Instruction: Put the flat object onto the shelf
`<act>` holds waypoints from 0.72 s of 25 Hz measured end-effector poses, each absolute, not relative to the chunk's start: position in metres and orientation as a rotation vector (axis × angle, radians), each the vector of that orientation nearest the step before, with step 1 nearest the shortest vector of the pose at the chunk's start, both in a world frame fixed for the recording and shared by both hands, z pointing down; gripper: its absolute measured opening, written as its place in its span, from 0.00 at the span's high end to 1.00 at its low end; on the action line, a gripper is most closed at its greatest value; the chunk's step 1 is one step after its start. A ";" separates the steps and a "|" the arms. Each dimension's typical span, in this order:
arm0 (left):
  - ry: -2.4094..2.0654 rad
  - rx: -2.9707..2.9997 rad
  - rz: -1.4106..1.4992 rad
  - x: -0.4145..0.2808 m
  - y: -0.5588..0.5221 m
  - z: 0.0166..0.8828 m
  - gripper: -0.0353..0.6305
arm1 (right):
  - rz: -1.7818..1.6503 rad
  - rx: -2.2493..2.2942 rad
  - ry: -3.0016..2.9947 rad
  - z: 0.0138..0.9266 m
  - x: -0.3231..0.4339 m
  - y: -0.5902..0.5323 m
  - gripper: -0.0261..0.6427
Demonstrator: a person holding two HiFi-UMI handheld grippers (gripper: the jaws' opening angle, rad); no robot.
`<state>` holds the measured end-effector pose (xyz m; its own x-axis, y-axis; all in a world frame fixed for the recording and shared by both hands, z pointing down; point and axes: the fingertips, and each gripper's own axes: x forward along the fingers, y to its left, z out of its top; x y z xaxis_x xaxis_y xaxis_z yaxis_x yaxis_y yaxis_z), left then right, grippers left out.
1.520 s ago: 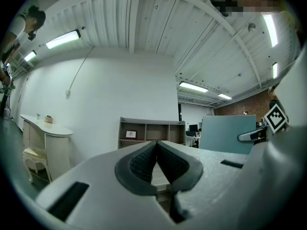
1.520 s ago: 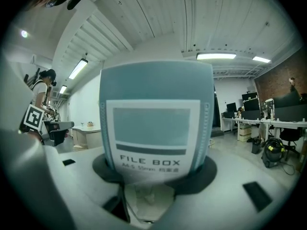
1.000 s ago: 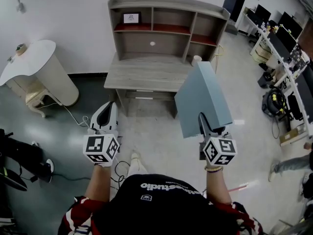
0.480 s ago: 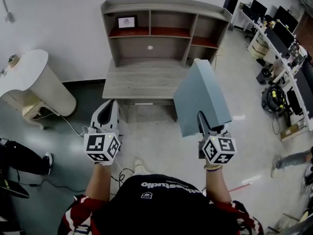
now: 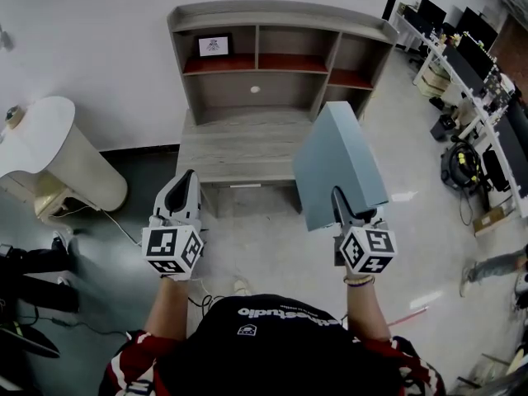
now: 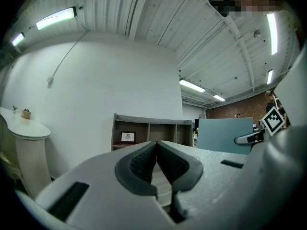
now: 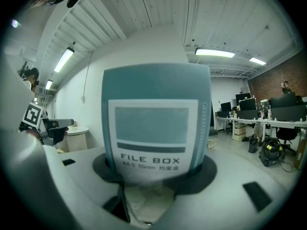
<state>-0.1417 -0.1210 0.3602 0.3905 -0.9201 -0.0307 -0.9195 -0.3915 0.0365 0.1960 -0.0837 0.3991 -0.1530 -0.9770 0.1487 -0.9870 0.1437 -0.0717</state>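
A flat grey-blue file box [image 5: 341, 165] stands upright in the air, and my right gripper [image 5: 350, 214] is shut on its lower edge. In the right gripper view its spine label reads "FILE BOX" [image 7: 156, 123] and fills the space between the jaws. The grey wooden shelf unit [image 5: 276, 56] stands ahead against the white wall, with a desk top [image 5: 239, 145] below its cubbies. My left gripper [image 5: 183, 190] hovers over the floor in front of the desk, its jaws pressed together with nothing between them [image 6: 156, 150].
A small framed picture [image 5: 214, 46] sits in the shelf's upper left cubby. A white rounded table [image 5: 49, 151] stands at the left. Office desks with monitors [image 5: 466, 48] line the right side. A person's legs [image 5: 33, 279] are at the far left edge.
I have stepped closer to the shelf, which sits a little lower and larger in the head view. Both grippers keep their pose and the file box stays held.
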 end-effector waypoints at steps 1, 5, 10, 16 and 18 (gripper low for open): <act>-1.720 2.609 -0.072 -0.145 -0.126 0.361 0.94 | 0.232 2.004 -2.320 0.399 0.192 -0.089 0.56; -1.711 2.613 -0.077 -0.162 -0.146 0.363 0.94 | 0.226 2.019 -2.304 0.399 0.177 -0.110 0.56; -1.696 2.603 -0.088 -0.186 -0.167 0.370 0.94 | 0.205 2.036 -2.265 0.400 0.158 -0.133 0.56; -1.687 2.612 -0.096 -0.209 -0.183 0.373 0.94 | 0.200 2.070 -2.236 0.399 0.141 -0.152 0.56; -1.680 2.612 -0.100 -0.213 -0.188 0.375 0.94 | 0.193 2.075 -2.222 0.400 0.137 -0.157 0.56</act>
<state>-0.2129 -0.1877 0.3747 0.4134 -0.9099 -0.0354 -0.9077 -0.4149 0.0634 0.1370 -0.1569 0.3996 -0.0695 -0.9854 0.1553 -0.9974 0.0660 -0.0273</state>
